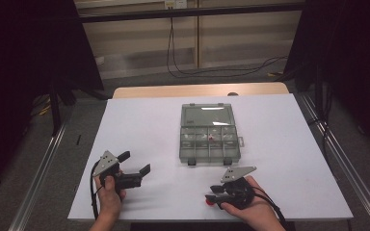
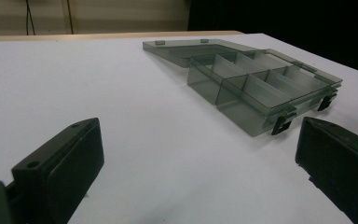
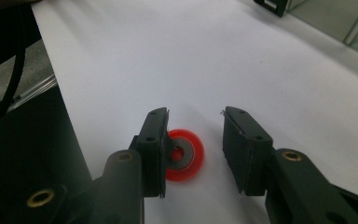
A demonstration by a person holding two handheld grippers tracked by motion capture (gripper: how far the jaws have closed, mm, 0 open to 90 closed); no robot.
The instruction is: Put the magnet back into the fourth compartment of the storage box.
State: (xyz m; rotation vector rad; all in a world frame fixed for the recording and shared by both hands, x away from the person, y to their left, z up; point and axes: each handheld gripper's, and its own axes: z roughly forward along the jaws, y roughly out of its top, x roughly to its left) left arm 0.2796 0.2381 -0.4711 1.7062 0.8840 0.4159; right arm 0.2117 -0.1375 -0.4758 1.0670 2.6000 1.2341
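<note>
Room around me is dark at both sides, with a pale panelled wall (image 1: 139,43) at the back and black cables (image 1: 212,72) hanging down it and looping over the grey floor (image 1: 43,144). Metal rails (image 1: 36,180) run along the floor on both sides of the worktop.

Worktop (image 1: 144,125) is a white sheet, matte and bare over most of its area; a strip of light wood (image 1: 173,90) shows past its far edge.

Clear grey compartment box (image 1: 209,139) sits a bit right of the worktop's centre, lid folded open flat toward the far edge, two black latches on its near side. Dividers split it into small cells; something small and reddish lies in one middle cell, too small to tell what. In the left gripper view the box (image 2: 256,88) lies ahead and to the right, cells looking empty from that angle.

My left gripper (image 1: 136,164) is near the near left corner of the worktop, jaws wide apart, nothing between them, aimed toward the box.

My right gripper (image 1: 214,192) is near the near edge, right of centre, low over the sheet. Its jaws are partly apart, around a small red disc (image 3: 185,155) with a grey centre lying flat on the sheet. One jaw is right against the disc, the other stands clear, so no grip on it.
</note>
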